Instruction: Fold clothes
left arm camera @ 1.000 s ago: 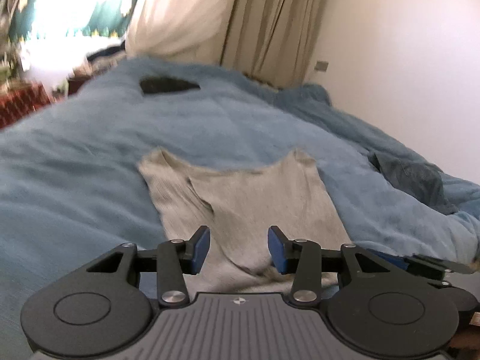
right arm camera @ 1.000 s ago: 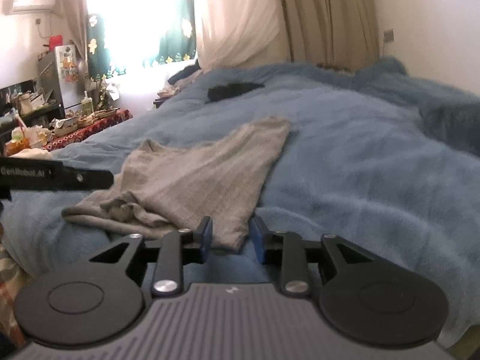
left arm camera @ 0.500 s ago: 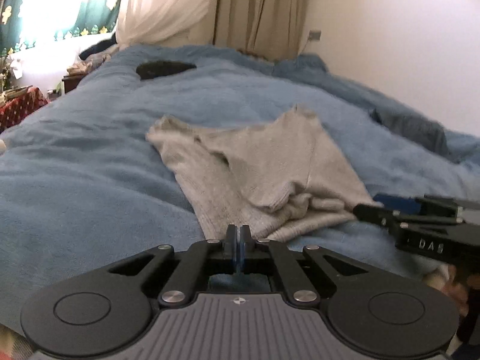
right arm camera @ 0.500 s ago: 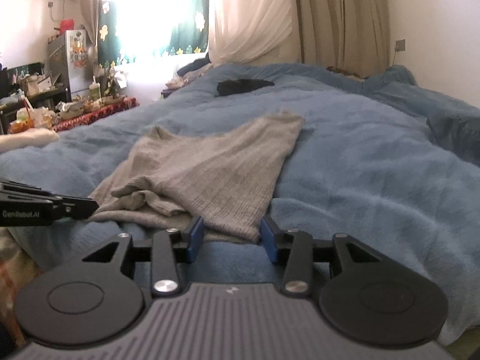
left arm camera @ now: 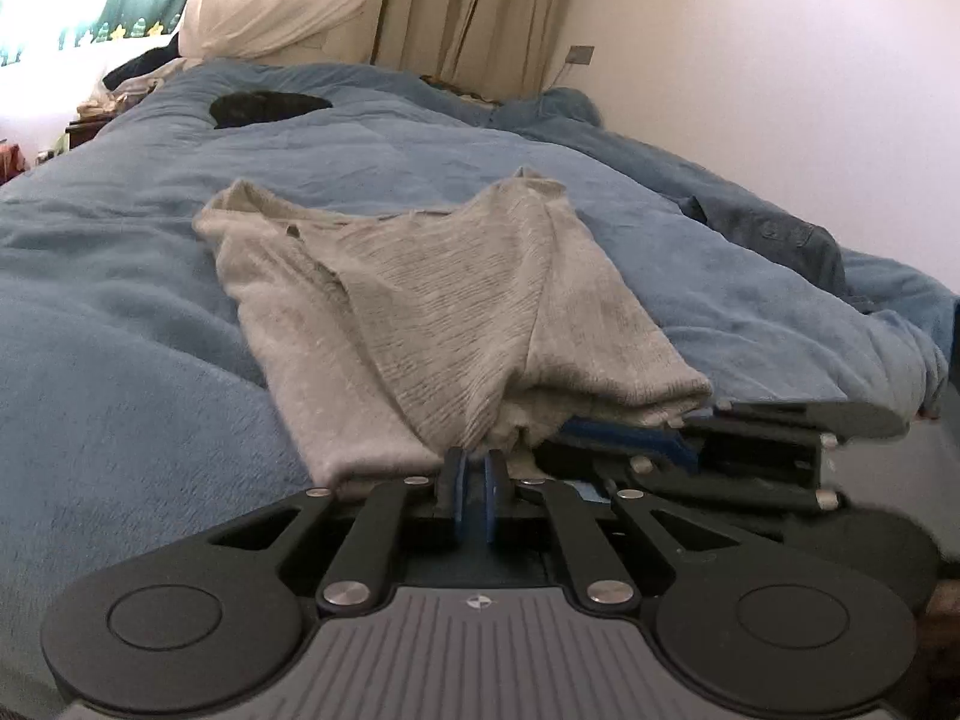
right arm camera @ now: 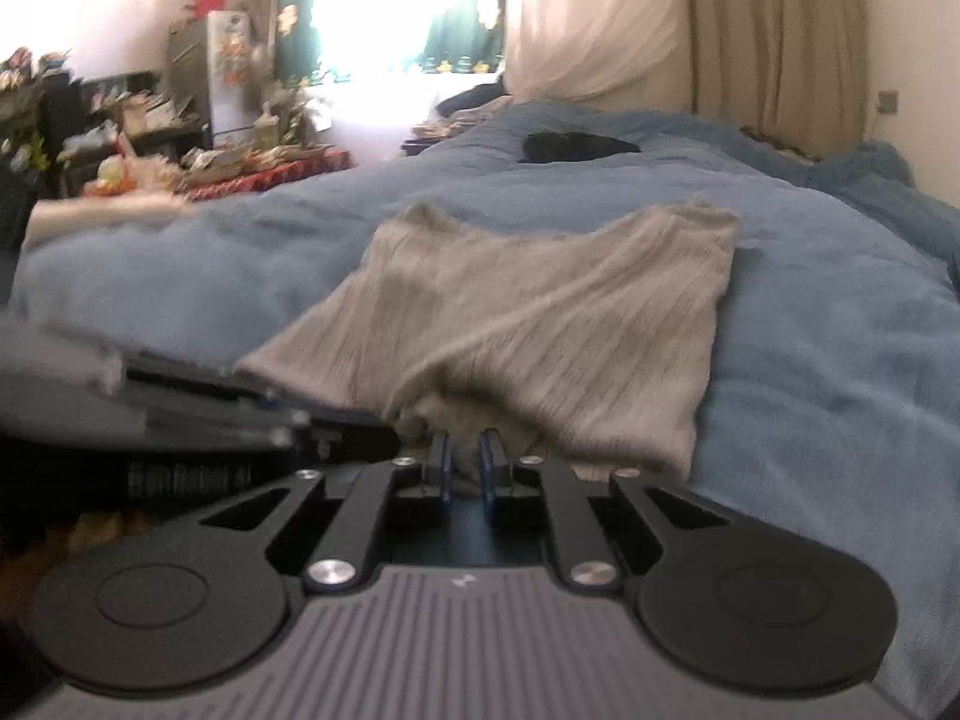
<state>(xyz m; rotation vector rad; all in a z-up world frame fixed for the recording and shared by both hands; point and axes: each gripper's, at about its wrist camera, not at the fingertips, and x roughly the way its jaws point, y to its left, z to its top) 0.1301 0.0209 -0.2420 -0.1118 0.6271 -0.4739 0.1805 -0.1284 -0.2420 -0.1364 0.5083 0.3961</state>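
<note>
A grey ribbed knit top (left arm camera: 432, 312) lies on the blue blanket (left arm camera: 120, 330) with its neck end far from me. Its near hem is bunched and raised off the bed. My left gripper (left arm camera: 472, 468) is shut on that hem, fabric pinched between the blue pads. In the right wrist view the same top (right arm camera: 540, 330) fills the middle, and my right gripper (right arm camera: 466, 456) is shut on the bunched hem too. The two grippers sit close together: the right one's fingers (left arm camera: 630, 435) lie just right of the left one, under the hem's fold.
A dark cloth (left arm camera: 264, 108) lies far up the bed. Denim clothing (left arm camera: 774, 234) is heaped by the white wall on the right. Beige curtains (left arm camera: 468, 6) hang behind the bed. A cluttered low table (right arm camera: 240, 174) and a fridge (right arm camera: 225, 66) stand to the left.
The left gripper went from open to shut and now pinches the hem. The right gripper closed from open onto the hem. Both came together and the near hem bunched and rose.
</note>
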